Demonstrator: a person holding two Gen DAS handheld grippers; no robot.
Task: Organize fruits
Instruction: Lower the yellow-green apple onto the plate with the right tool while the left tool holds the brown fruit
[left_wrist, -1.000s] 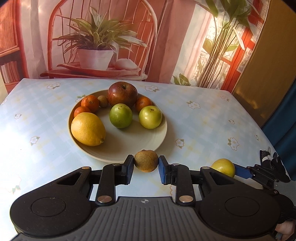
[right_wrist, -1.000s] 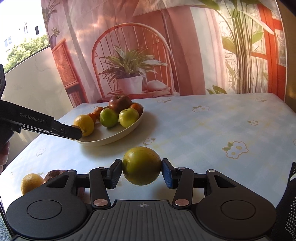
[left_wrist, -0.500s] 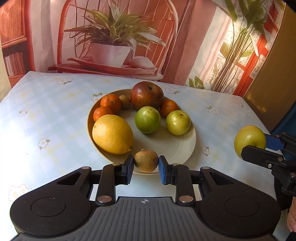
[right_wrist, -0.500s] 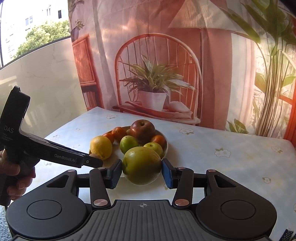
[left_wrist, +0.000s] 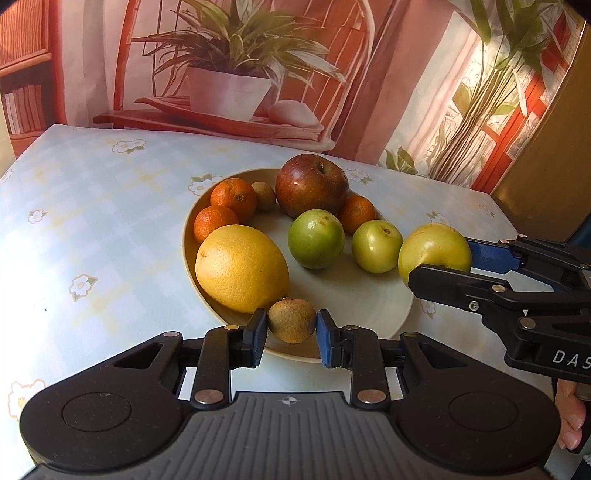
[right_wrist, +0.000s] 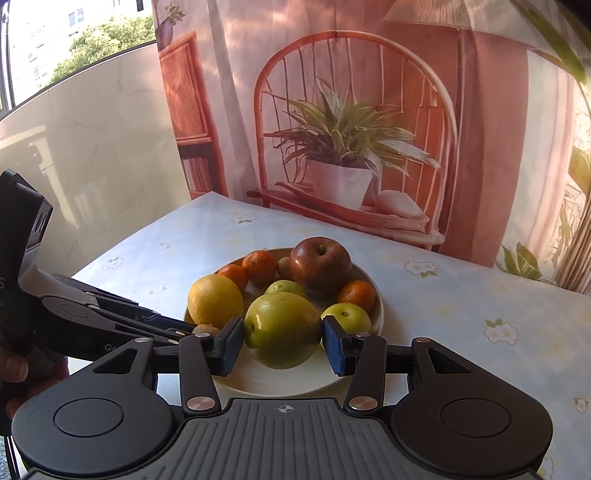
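Currently both tools are delivering fruit to the plate on the worktop, which is already carrying a large yellow citrus, oranges, a red apple and two small green fruits. Left tool is gripping a small brown kiwi, angling downward and holding it at the plate's near rim beside the citrus; likely next call is lowering into the bare patch and letting go. Right tool is clamping a big yellow-green apple, reaching in from the plate's right edge, pitched gently downward; it needs a free spot near the green fruits before releasing.
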